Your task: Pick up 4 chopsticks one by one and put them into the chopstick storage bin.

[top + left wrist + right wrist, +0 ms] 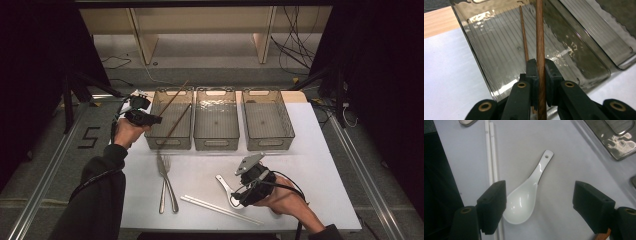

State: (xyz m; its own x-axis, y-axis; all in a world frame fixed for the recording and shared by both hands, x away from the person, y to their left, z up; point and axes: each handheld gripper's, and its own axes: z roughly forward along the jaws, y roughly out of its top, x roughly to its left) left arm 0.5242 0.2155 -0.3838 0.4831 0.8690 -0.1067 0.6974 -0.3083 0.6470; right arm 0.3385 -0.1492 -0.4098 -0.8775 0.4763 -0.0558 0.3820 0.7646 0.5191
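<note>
While the left gripper (539, 82) is held at the left side of the leftmost of three smoky transparent plastic bins (170, 118), a slim brown wooden chopstick (539, 37) is clamped between its two black jaws, which are closed tight on the stick. In the left gripper view the stick is seen running straight up from between the fingertips (532, 72), pressed on both sides by the pads, and reaching out over the bin's ribbed floor. A second brown wooden chopstick (524, 32) is seen lying inside the same bin, just beside the gripped one but apart from the jaws. In the high view both sticks are seen slanting across the leftmost bin, one with its far end poking over the back rim. The right gripper (539, 203) is held low over the white table top (310, 150) with its jaws spread wide, nothing being gripped. A glossy white ceramic soup spoon (524, 200) is seen lying flat on the table between those open jaws, its bowl close against the left finger (492, 205) and well apart from the other, its handle pointing away. A pair of white plastic chopsticks (490, 157) is seen beside the spoon, and two metal forks (166, 182) are seen lying farther to the left.
</note>
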